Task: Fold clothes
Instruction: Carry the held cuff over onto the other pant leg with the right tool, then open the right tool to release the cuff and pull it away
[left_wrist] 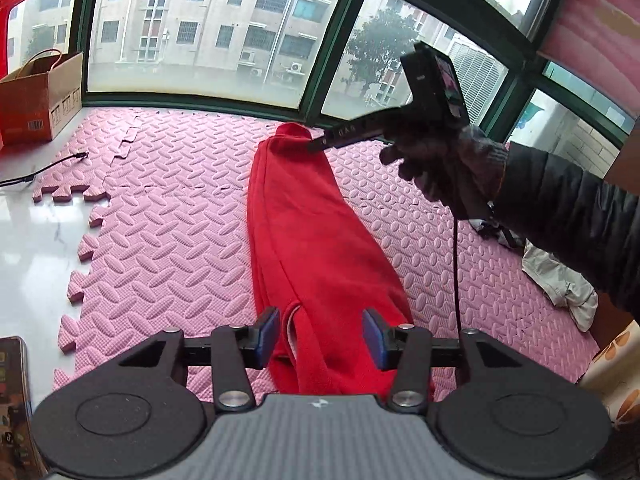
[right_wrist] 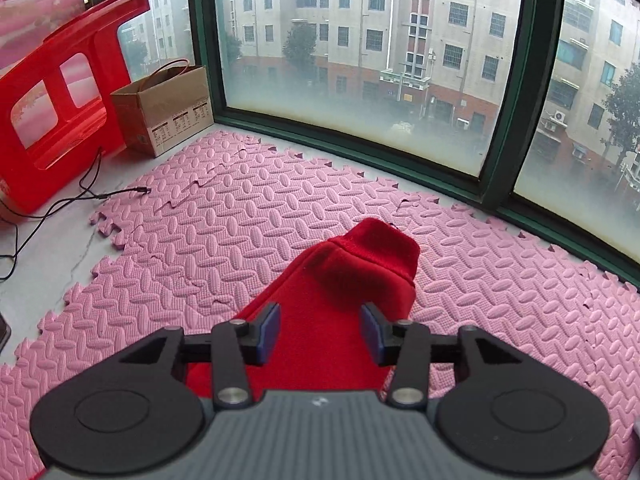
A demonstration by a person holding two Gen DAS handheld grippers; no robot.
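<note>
A red garment [left_wrist: 312, 240] lies folded into a long narrow strip on the pink foam mat [left_wrist: 160, 220], running away from me. My left gripper [left_wrist: 322, 334] hovers over its near end, jaws open, pads clear of the cloth. A gloved hand holds the right gripper [left_wrist: 316, 146] at the strip's far end. In the right wrist view the right gripper [right_wrist: 322, 330] is open just above the red garment [right_wrist: 340, 280], whose bunched end rises ahead of it on the mat [right_wrist: 240, 208].
A cardboard box [left_wrist: 40, 96] [right_wrist: 168, 108] and a red plastic stool [right_wrist: 60, 112] stand at the left by the window. A black cable [right_wrist: 80, 196] trails onto the mat's edge. Pale crumpled clothing [left_wrist: 560, 280] lies at the right. A phone [left_wrist: 12, 400] sits near left.
</note>
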